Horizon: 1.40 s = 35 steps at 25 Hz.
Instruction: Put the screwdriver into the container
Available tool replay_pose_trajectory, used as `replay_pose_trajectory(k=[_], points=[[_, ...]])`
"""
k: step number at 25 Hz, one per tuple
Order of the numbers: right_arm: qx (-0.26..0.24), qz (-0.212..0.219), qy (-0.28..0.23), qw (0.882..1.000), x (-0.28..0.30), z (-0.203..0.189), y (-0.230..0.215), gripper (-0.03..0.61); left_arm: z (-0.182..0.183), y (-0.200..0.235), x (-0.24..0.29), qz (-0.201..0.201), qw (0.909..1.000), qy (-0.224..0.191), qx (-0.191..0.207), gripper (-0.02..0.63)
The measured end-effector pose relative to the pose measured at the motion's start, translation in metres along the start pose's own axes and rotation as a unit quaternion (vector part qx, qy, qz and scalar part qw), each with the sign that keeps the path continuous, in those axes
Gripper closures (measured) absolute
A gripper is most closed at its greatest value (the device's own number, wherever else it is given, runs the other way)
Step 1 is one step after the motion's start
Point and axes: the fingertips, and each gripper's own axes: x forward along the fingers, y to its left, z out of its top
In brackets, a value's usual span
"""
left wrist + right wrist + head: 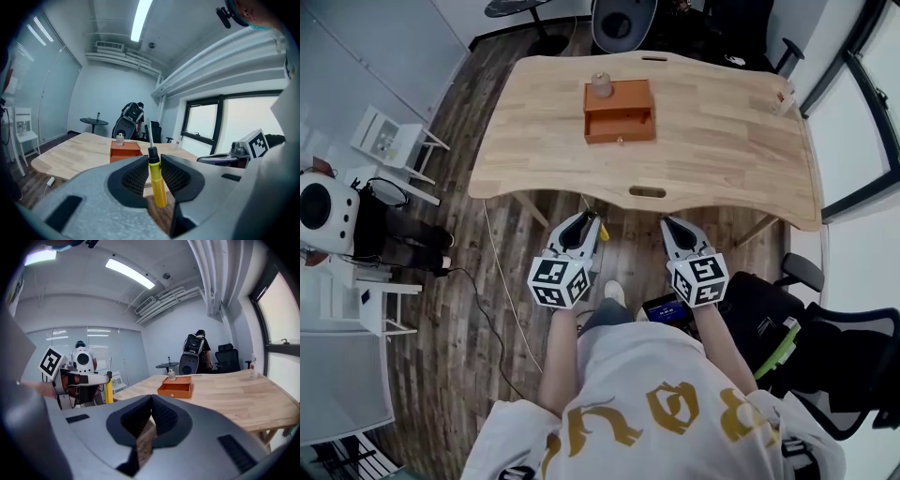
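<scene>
The screwdriver is pinched between the pads of the left claw. It is gripped near the top of its yellow handle, with its long axis upright across the jaws, the metal shaft pointing up and the butt of the handle hanging below.

The orange container is seen straight ahead of that claw and well apart from it, on the far half of the wooden surface. Its open tray faces the person, and a small bottle stands on its back part.

In the head view both claws are held short of the surface's near edge, above the floor, side by side and aimed forward with a slight downward tilt. The container lies between their two lines, somewhat closer to that of the left claw.

The right claw is pressed together with nothing in it.

A long forward reach of the left hand is judged to be needed next. The screwdriver would probably have to be tipped over, since it now stands taller than the shallow tray.
</scene>
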Motion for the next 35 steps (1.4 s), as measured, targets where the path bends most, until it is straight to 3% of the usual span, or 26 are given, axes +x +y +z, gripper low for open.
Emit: replay_pose_trajectory(k=[8,15,30,35], points=[[0.012,-0.01,0.001,1.0,0.018,0.004,-0.024,0.568,0.007,0.011,0.018,0.0,1.0,0.0,0.001,0.531],[0.023,-0.021,0.012,0.999,0.061,0.008,-0.049,0.568,0.013,0.043,0.065,-0.005,0.9999,0.013,0.0,0.531],[0.047,-0.076,0.032,0.995,0.23,0.057,-0.113,0.568,0.06,0.176,0.222,-0.061,0.9969,0.049,-0.007,0.531],[0.047,-0.094,0.046,0.993,0.279,0.058,-0.128,0.568,0.061,0.217,0.266,-0.081,0.9948,0.06,-0.014,0.531]])
